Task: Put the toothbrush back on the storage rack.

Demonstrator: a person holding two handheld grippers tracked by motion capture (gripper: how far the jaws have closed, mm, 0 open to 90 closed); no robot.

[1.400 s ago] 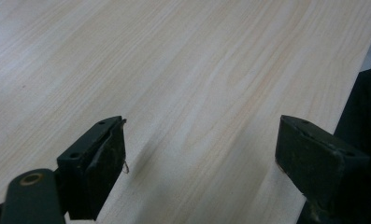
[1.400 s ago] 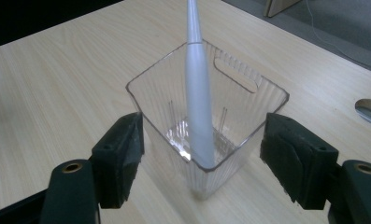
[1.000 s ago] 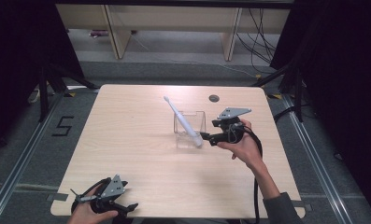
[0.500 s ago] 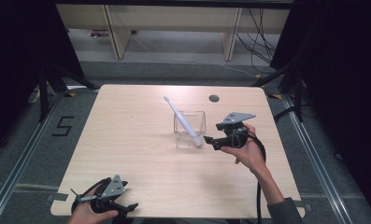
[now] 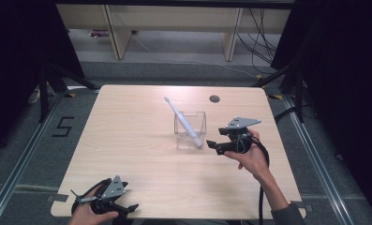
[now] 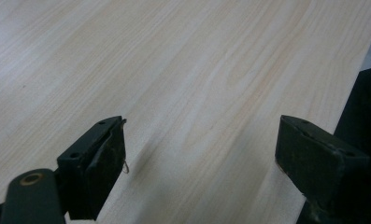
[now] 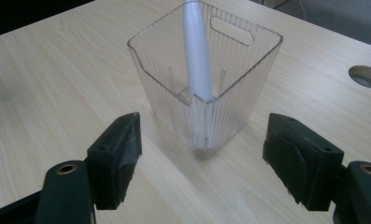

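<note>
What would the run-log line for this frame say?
toothbrush: leaning in clear container | right gripper: jaws open, beside container, holding nothing | left gripper: jaws open, near table edge

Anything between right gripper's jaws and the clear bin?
Nothing: bare table between the open right gripper and the clear bin, seen in the right gripper view.

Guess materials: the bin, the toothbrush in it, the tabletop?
Bin: clear hard plastic, likely; see-through, ribbed walls, moulded handle slot. Toothbrush: white plastic, matte-looking handle; head too small to judge. Tabletop: pale wood-grain, probably laminate; low sheen.
</note>
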